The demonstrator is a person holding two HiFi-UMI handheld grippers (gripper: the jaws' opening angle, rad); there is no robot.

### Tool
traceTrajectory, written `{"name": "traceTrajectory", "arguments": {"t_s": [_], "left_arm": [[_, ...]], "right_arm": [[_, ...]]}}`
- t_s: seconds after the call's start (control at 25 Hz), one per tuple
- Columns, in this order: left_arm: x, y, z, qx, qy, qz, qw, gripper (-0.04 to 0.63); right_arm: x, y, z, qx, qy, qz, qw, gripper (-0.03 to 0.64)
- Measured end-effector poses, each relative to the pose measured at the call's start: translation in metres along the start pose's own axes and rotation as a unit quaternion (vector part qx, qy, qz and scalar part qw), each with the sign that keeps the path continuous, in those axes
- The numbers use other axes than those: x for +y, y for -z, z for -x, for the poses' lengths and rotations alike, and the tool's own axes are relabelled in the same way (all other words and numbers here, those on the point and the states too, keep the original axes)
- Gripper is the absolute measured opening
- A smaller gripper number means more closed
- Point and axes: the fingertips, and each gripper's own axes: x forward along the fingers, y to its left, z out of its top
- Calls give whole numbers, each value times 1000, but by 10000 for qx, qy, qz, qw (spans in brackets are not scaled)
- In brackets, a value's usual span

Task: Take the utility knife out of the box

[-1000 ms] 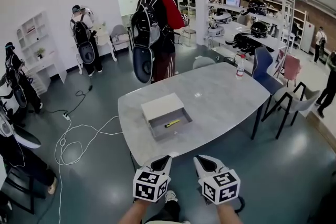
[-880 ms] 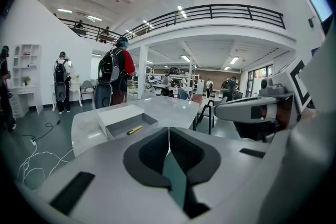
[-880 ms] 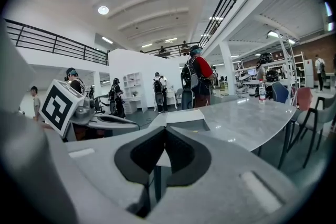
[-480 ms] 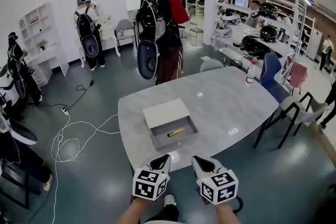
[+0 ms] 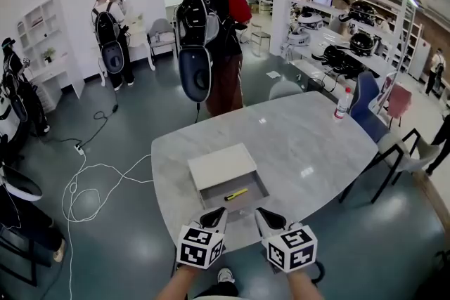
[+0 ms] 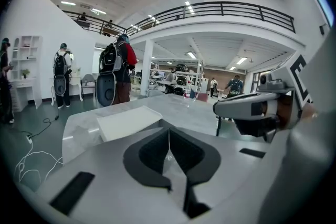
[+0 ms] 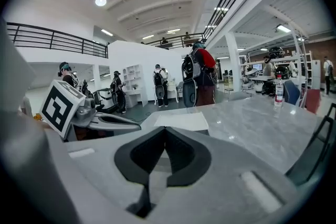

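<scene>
We hold our left gripper (image 5: 214, 218) and right gripper (image 5: 264, 217) side by side at the near edge of the table (image 5: 309, 144). Both have their jaws pressed together, with nothing in them. Just past them sits the box (image 5: 221, 166), its open part facing us. The yellow utility knife (image 5: 236, 194) lies inside, and nothing touches it. So we think the job is not yet begun: reaching in, grabbing the knife and lifting it out are all left. Far behind the table stands a person (image 5: 211, 24).
</scene>
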Motion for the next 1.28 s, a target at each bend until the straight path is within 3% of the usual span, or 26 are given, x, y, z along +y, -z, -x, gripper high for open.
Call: {"name": "traceTrajectory", "arguments": {"t_s": [0.6, 0.88, 1.12, 1.28], "left_arm": [[55, -5, -64, 415, 409, -104, 9982, 15], [63, 6, -78, 689, 588, -380, 9952, 15], [69, 10, -87, 900, 490, -843, 9912, 17], [68, 16, -96, 1047, 554, -875, 9891, 17]], "right_arm": [[-27, -26, -83, 320, 124, 57, 9994, 5], [-27, -23, -105, 500, 73, 122, 9986, 5], [-29, -23, -117, 573, -79, 197, 9981, 5], [-33, -18, -124, 612, -328, 312, 9971, 5]]}}
